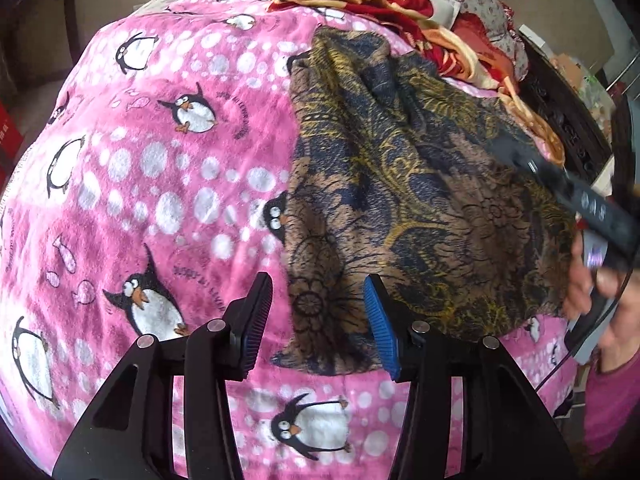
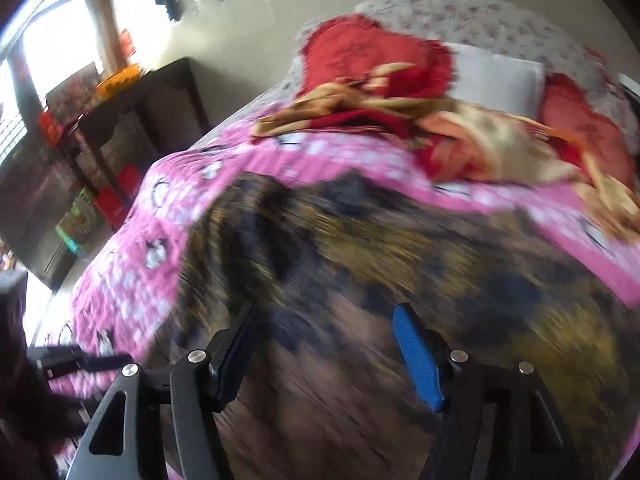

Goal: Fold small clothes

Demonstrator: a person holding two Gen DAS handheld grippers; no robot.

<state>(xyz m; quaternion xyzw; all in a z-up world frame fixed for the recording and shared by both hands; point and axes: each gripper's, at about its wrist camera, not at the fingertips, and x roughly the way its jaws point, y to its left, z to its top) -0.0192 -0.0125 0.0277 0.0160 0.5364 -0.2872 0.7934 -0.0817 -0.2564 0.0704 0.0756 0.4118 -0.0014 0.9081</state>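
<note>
Brown, navy and gold patterned garment [image 1: 400,184] lying rumpled on the pink penguin blanket [image 1: 160,160] covering the bed, toward the right half as seen from the left wrist view, its near corner drooping to a point just ahead of the left gripper [image 1: 318,324]. Not flat: ridges and a raised hump along the far edge, no fold yet visible.

Left fingers spread wide, straddling that near corner, nothing pinched. Right gripper [image 2: 324,354] likewise spread, hovering low over the cloth; heavy blur across the right wrist view, so contact with the fabric impossible to judge.

Likely trouble from here:
- Closing on the corner and catching the fleece blanket beneath along with it, since the two lie pressed together; would drag the bedding up with the garment.
- Pinching only a thin edge of the drooping tip, letting it slip free mid-lift.
- Folding over existing wrinkles, locking in a crooked, lumpy result.
- Uneven pulls from the two sides, skewing the cloth toward the red and gold bedding [image 1: 400,12] heaped at the head of the bed.
- Fast movement on the right, suggested by the blur, overshooting the intended grasp spot.
</note>
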